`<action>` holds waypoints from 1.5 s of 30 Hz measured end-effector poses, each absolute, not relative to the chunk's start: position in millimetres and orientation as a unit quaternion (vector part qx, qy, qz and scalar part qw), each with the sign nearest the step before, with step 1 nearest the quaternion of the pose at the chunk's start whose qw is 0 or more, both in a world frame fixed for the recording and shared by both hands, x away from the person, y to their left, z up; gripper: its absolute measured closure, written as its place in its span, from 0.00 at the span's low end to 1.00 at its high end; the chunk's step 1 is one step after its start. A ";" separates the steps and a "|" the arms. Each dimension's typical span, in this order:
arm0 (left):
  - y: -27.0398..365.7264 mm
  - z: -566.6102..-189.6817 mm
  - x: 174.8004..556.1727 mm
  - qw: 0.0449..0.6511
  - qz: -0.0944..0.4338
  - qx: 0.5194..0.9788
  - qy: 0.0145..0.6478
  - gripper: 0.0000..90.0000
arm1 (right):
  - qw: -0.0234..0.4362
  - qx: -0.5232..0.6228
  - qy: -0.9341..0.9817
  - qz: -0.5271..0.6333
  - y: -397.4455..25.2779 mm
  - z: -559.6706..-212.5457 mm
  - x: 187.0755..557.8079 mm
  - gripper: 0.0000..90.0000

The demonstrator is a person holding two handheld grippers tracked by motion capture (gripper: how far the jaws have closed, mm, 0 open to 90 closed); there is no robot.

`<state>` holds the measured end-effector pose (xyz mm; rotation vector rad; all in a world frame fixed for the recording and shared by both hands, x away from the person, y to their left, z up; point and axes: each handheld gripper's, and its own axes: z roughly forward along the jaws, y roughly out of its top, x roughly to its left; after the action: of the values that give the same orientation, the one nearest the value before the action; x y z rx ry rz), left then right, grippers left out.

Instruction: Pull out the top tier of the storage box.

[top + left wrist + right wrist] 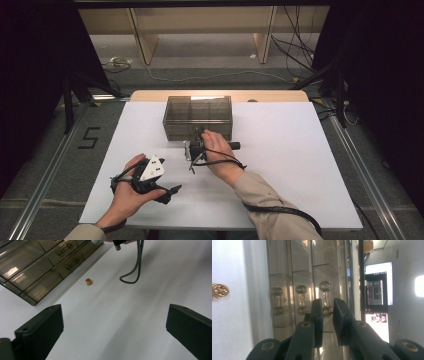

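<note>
A smoky clear drawer cabinet (197,112) stands at the back middle of the white table (290,165). My right gripper (196,139) is turned on its side against the cabinet's front. In the right gripper view its jaws (327,303) are closed around a small dumbbell-shaped drawer handle (326,296). A small brass nut (88,281) lies on the table just in front of the cabinet (32,270), and it is also at the left edge of the right gripper view (219,290). My left gripper (169,194) rests near the front left, open and empty (113,312), pointing toward the nut.
The right gripper's cable (135,267) loops on the table beside the nut. Two more drawer handles (300,300) sit next to the gripped one. A monitor (377,285) glows past the cabinet. Wooden shelving (200,30) and floor cables lie beyond the table's far edge.
</note>
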<state>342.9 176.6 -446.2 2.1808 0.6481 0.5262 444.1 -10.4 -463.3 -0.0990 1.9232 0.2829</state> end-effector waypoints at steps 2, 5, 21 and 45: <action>176.6 -446.2 343.0 0.392 0.207 0.859 0.256 0.01 | 0.563 -0.040 0.816 0.123 -10.5 -463.8 442.7 0.88; 176.5 -446.4 342.8 0.392 0.207 0.859 0.256 0.01 | 0.561 -0.043 0.818 0.119 -10.5 -462.8 440.9 0.88; 176.0 -446.7 343.6 0.392 0.207 0.858 0.259 0.02 | 0.483 -0.007 0.862 0.150 -55.3 -421.9 450.1 0.78; 176.6 -446.5 343.6 0.394 0.205 0.857 0.259 0.03 | 0.440 -0.008 0.891 0.113 -65.3 -409.8 475.9 0.78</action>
<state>343.6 176.6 -446.5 2.1746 0.6581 0.5206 475.9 -65.3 -409.8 -0.0203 2.2129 0.2805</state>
